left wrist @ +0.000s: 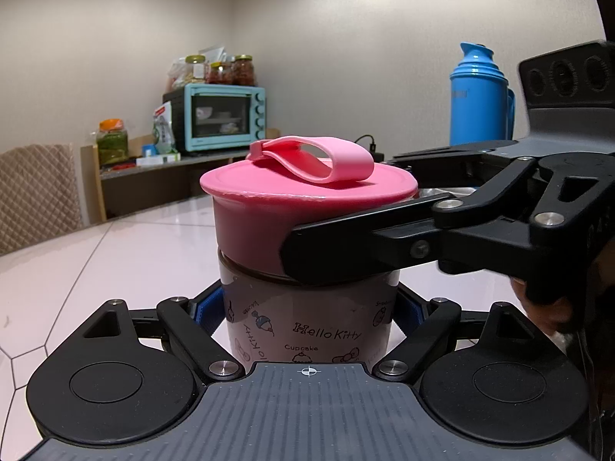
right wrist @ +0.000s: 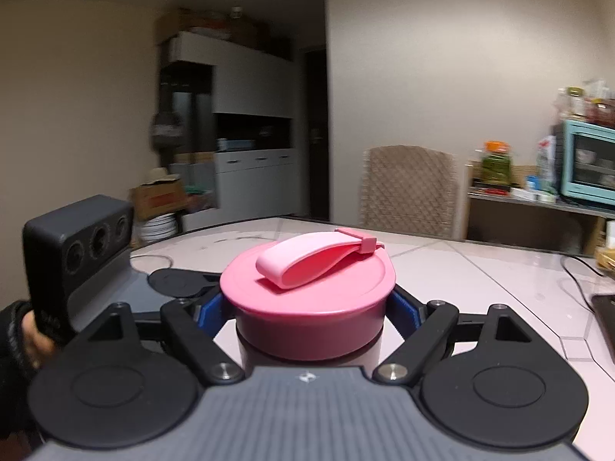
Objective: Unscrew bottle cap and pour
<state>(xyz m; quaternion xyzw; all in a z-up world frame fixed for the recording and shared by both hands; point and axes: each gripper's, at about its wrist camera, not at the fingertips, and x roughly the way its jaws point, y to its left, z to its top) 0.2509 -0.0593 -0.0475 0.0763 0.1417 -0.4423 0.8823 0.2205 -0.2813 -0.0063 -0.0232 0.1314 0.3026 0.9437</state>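
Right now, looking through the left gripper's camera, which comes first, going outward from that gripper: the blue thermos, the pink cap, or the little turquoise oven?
1. Pink cap: just above the left gripper, whose pads clamp the Hello Kitty bottle beneath it.
2. Blue thermos: standing farther back, on the right.
3. Turquoise oven: farthest, on a shelf by the back wall, left of centre.

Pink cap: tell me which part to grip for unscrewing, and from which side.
Grip the pink cap by its round side wall, coming in level from the side, fingers on opposite sides. The strap loop on top is floppy and gives no turning purchase. The right gripper already holds it that way, while the left gripper clamps the bottle body below.
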